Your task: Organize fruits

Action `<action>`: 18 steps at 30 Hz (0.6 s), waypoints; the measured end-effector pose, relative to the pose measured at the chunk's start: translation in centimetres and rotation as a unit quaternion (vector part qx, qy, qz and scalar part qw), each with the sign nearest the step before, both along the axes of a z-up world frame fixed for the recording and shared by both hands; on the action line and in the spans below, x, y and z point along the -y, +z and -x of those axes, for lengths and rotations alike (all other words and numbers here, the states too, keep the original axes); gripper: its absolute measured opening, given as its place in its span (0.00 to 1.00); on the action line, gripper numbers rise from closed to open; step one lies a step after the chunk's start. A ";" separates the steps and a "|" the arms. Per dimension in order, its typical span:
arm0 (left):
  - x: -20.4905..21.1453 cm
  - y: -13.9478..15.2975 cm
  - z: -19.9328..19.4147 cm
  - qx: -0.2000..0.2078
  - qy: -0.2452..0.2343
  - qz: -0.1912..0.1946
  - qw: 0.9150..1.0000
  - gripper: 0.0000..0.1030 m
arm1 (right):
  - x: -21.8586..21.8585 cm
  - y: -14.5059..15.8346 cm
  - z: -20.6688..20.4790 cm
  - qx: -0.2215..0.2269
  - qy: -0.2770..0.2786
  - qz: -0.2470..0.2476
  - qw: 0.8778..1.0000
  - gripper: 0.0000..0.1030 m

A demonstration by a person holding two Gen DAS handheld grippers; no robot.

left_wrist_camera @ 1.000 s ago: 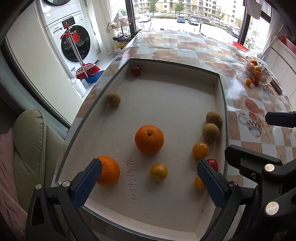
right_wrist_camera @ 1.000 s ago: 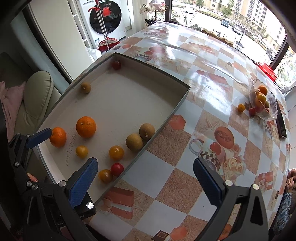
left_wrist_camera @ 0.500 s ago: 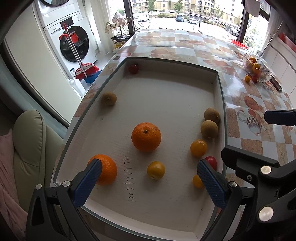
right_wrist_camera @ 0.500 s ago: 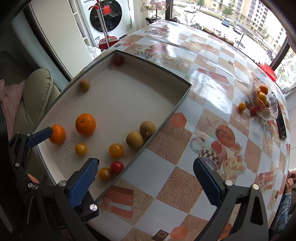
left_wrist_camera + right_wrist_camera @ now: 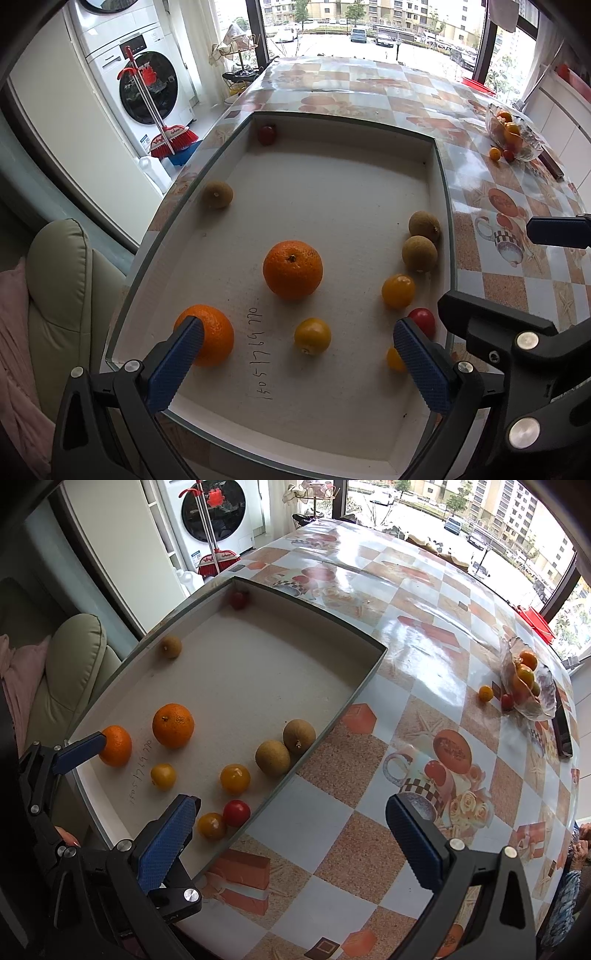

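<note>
A shallow white box [image 5: 332, 140] [image 5: 306, 760] lies on the table with loose fruit in it. A big orange [image 5: 292, 268] [image 5: 173, 725] sits mid-box, a second orange [image 5: 212, 334] [image 5: 117, 746] by the near left. Small yellow fruits [image 5: 312, 336] [image 5: 235, 778], a red tomato [image 5: 422, 320] [image 5: 236, 812] and two brown round fruits [image 5: 419, 253] [image 5: 273, 757] lie toward the right wall. My left gripper [image 5: 295, 363] hovers open over the box's near end. My right gripper [image 5: 291, 843] is open above the box's right wall and bare table.
A glass bowl [image 5: 528, 686] [image 5: 513, 136] of fruit stands at the far right of the table, with two small fruits [image 5: 485, 693] beside it and a dark flat object [image 5: 563, 727] behind. A sofa [image 5: 62, 302] sits left of the table, a washing machine [image 5: 147, 81] beyond.
Both views have drawn back and up slightly, so the fruits appear a little farther off. No fruit has moved and both grippers stay open.
</note>
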State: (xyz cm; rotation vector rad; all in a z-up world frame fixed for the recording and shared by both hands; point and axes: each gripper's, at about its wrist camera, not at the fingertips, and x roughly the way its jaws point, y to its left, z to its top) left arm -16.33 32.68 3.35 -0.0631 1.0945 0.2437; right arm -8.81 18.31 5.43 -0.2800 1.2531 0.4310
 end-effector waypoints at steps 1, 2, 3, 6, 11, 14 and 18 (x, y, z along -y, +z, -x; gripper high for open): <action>0.0 0.0 0.0 0.000 0.000 0.000 1.000 1.00 | 0.0 0.0 0.0 0.000 0.000 0.000 1.000 1.00; 0.0 0.0 0.0 0.000 0.000 0.000 1.000 1.00 | 0.0 0.0 0.0 0.000 0.000 0.000 1.000 1.00; 0.0 0.0 0.0 -0.001 0.000 0.000 1.000 1.00 | 0.0 0.0 0.0 0.000 0.000 0.000 1.000 1.00; 0.0 -0.1 0.0 -0.001 0.000 0.000 1.000 1.00 | 0.0 0.0 0.0 0.000 0.000 0.000 1.000 1.00; 0.0 -0.1 0.0 -0.001 0.000 0.000 1.000 1.00 | 0.0 0.0 0.0 0.000 0.001 0.000 1.000 1.00; 0.0 -0.2 0.1 -0.002 0.001 0.000 1.000 1.00 | -0.1 0.0 0.0 0.000 0.000 0.000 1.000 1.00; -0.1 -0.2 0.1 -0.002 0.001 -0.001 1.000 1.00 | -0.1 0.0 0.0 0.000 0.000 0.000 1.000 1.00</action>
